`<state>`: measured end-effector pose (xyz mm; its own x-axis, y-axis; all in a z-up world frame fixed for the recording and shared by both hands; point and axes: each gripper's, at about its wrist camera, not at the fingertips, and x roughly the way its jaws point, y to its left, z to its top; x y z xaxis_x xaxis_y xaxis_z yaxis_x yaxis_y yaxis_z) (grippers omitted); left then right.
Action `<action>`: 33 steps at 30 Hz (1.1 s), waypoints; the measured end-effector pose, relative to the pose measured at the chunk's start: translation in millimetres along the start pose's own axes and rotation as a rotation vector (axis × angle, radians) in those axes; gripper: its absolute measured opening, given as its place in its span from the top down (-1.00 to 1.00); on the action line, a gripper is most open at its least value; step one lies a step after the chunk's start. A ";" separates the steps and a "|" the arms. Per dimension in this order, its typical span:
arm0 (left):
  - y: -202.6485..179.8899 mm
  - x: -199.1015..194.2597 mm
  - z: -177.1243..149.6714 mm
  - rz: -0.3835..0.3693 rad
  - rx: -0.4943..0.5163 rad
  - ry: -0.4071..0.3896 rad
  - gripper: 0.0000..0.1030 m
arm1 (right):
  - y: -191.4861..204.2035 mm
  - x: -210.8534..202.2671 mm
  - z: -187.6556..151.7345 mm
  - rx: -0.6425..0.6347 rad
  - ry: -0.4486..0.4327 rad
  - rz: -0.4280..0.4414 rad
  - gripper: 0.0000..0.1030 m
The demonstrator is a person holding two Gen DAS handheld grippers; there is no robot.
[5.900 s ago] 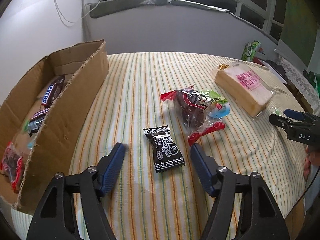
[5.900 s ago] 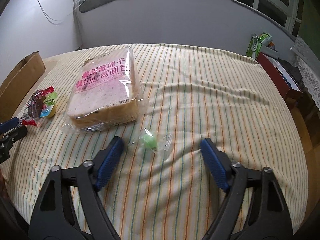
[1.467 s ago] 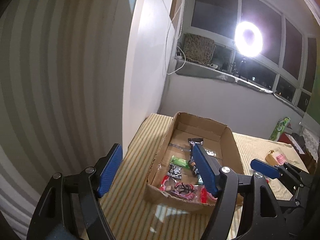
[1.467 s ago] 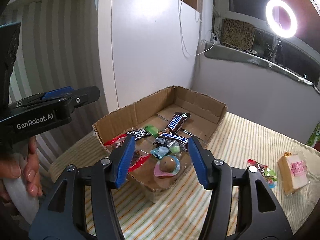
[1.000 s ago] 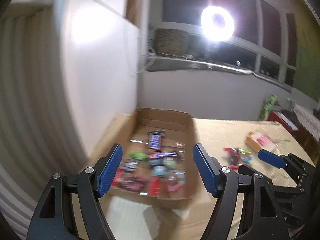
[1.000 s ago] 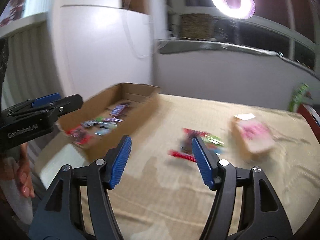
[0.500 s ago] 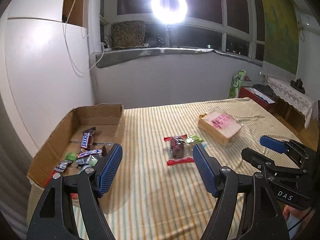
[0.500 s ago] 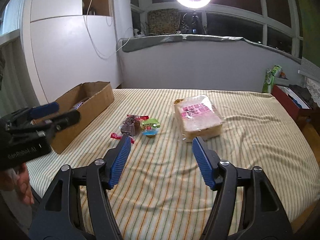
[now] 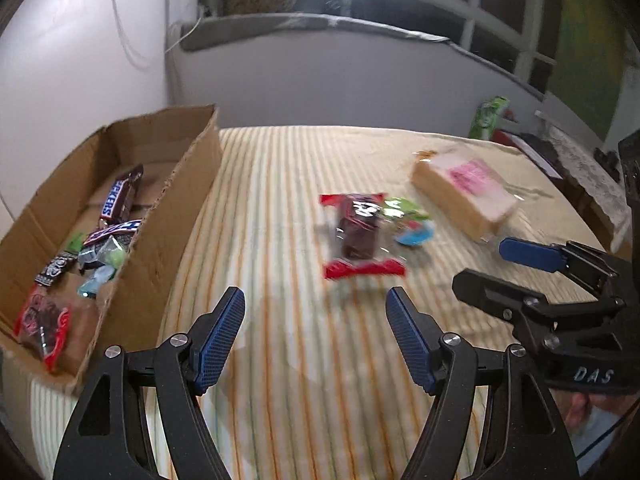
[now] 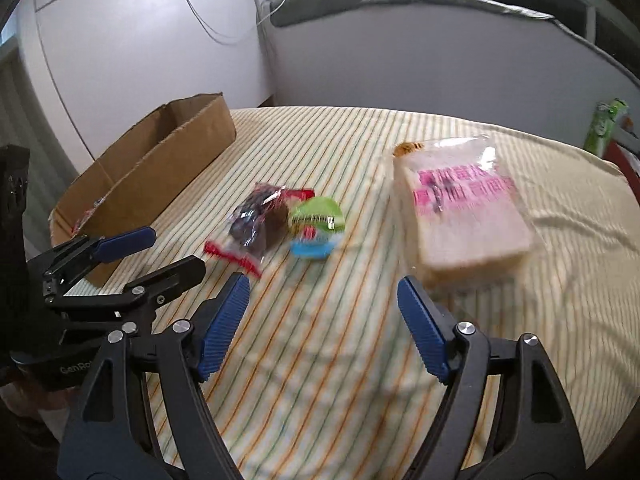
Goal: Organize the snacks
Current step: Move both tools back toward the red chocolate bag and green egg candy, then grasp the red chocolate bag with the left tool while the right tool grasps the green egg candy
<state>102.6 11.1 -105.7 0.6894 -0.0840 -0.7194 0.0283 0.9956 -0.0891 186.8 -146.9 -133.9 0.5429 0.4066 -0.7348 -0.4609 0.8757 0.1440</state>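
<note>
1. The left gripper [image 9: 316,316] hangs over the striped tablecloth [image 9: 280,184] with its jaws set wide apart, and nothing is between its blue pads [image 9: 218,344]
2. The right gripper [image 10: 322,304] also has its jaws well apart; they have just been opening, and only bare cloth shows between them
3. A red-ended snack packet [image 9: 360,236] with dark content lies near the middle of the surface, ahead of the left gripper and not touching it
4. Just beside this packet, on the side of the bread, is a small cup with a green lid and blue base [image 10: 316,228]; it seems to touch the packet, but blur makes this unsure
5. A bag of sliced bread [image 10: 464,216] with pink print lies toward the far right part of the surface, apart from the two small snacks
6. The cardboard box [image 9: 176,216] stands along the left edge of the surface, open at the top
7. Inside the box are two Snickers bars [image 9: 120,200], a black wrapped sweet [image 9: 54,270], some pale blue and green sweets [image 9: 100,264] and a red packet [image 9: 42,320] at the near corner
8. In the left wrist view the right gripper shows at the right edge, with part of a hand [image 9: 580,404] below it
</note>
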 end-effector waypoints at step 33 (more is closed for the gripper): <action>-9.4 51.8 29.7 -0.103 -0.019 0.075 0.66 | -32.6 35.3 22.4 0.017 0.083 0.142 0.47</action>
<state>159.6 -1.4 -121.7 0.6276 -0.1899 -0.7550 0.0821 0.9805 -0.1783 236.7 -155.2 -149.8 0.4124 0.5045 -0.7586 -0.5168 0.8153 0.2613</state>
